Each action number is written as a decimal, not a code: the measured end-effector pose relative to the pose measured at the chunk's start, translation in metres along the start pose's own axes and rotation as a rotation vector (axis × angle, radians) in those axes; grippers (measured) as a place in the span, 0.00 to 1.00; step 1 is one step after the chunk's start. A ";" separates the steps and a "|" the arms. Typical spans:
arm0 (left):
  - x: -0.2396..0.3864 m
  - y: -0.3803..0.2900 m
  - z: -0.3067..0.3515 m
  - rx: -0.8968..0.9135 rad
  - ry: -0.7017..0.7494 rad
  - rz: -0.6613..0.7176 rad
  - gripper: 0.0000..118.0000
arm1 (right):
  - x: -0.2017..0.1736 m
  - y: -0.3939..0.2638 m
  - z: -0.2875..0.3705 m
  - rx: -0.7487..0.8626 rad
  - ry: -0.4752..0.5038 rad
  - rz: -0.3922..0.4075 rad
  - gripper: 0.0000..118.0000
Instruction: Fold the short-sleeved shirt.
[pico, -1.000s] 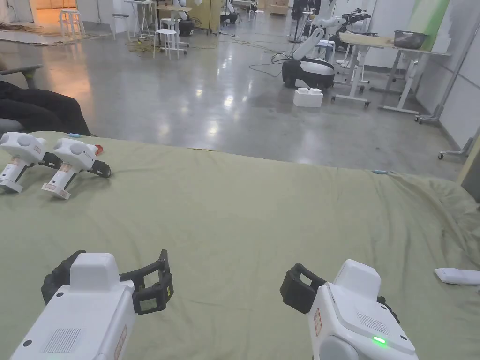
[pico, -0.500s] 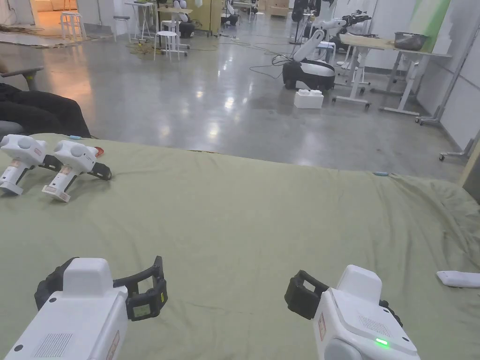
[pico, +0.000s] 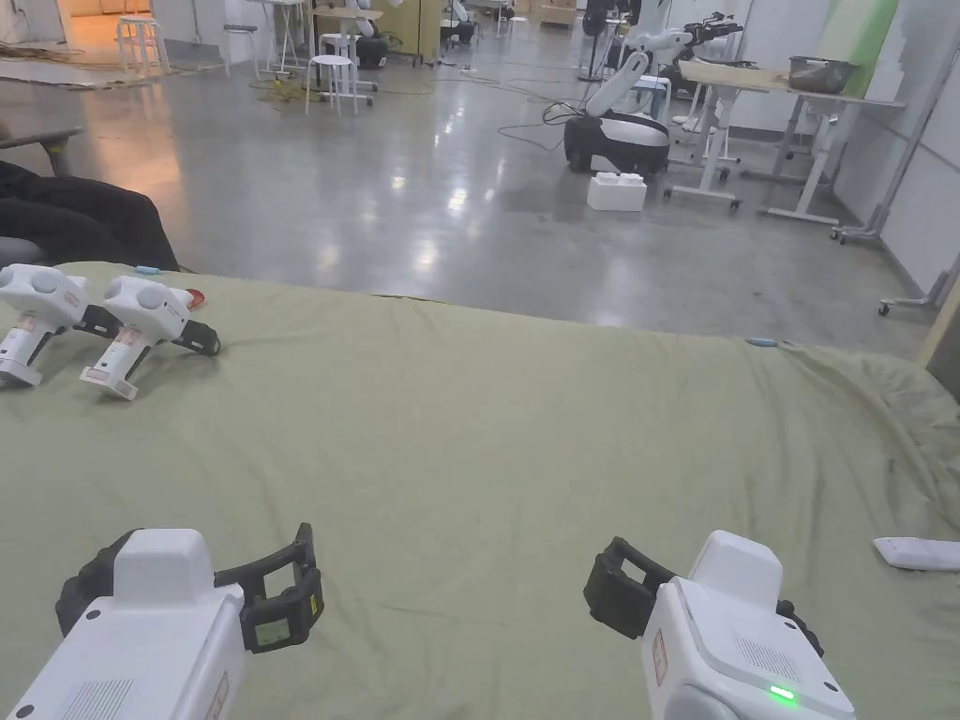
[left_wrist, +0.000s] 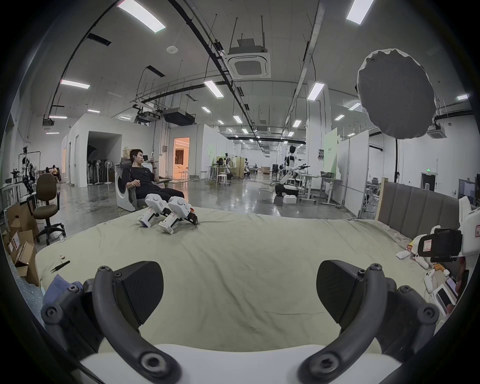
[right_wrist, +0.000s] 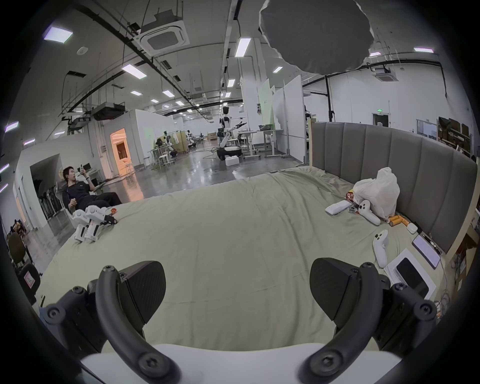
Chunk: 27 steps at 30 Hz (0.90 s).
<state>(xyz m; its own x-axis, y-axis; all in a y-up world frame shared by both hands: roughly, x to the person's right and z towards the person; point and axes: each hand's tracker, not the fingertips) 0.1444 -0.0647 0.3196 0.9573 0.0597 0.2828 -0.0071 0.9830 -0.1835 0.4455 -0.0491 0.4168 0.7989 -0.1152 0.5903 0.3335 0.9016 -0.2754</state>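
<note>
A wide olive-green sheet (pico: 487, 441) covers the bed and lies mostly flat with soft creases. My left gripper (pico: 202, 555) hovers over its near left part, jaws spread wide with nothing between them. Level with it on the right, my right gripper (pico: 703, 592) is open as well. In the left gripper view my left gripper (left_wrist: 240, 291) frames bare sheet, and the right gripper (left_wrist: 439, 246) shows at the right edge. The right gripper view has my right gripper (right_wrist: 237, 288) open over bare sheet too. A bit of blue fabric (left_wrist: 58, 284) peeks out at the bed's near left edge.
Two spare white grippers (pico: 122, 328) lie on the far left of the bed. A white remote (pico: 914, 553) rests at the right. By the grey headboard (right_wrist: 389, 166) sit a white plastic bag (right_wrist: 376, 192), controllers and flat devices (right_wrist: 410, 275). A person (left_wrist: 145, 179) reclines beyond the far left corner.
Both grippers have drawn back a little toward me, sitting lower in the head view. Their jaws stay open. Nothing on the bed has moved.
</note>
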 end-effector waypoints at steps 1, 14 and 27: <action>0.000 0.000 -0.001 0.001 -0.002 0.001 1.00 | 0.001 0.001 -0.001 -0.003 0.003 -0.006 0.95; -0.001 0.010 -0.008 0.031 -0.020 -0.065 1.00 | 0.004 -0.001 0.003 0.196 0.024 0.132 0.95; -0.006 0.009 0.004 0.088 -0.035 -0.069 1.00 | 0.004 -0.009 0.007 0.298 0.076 0.149 0.95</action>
<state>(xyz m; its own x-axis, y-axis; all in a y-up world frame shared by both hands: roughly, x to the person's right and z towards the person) 0.1375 -0.0551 0.3201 0.9457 -0.0044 0.3251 0.0318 0.9964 -0.0791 0.4420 -0.0544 0.4272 0.8667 0.0064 0.4987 0.0582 0.9918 -0.1138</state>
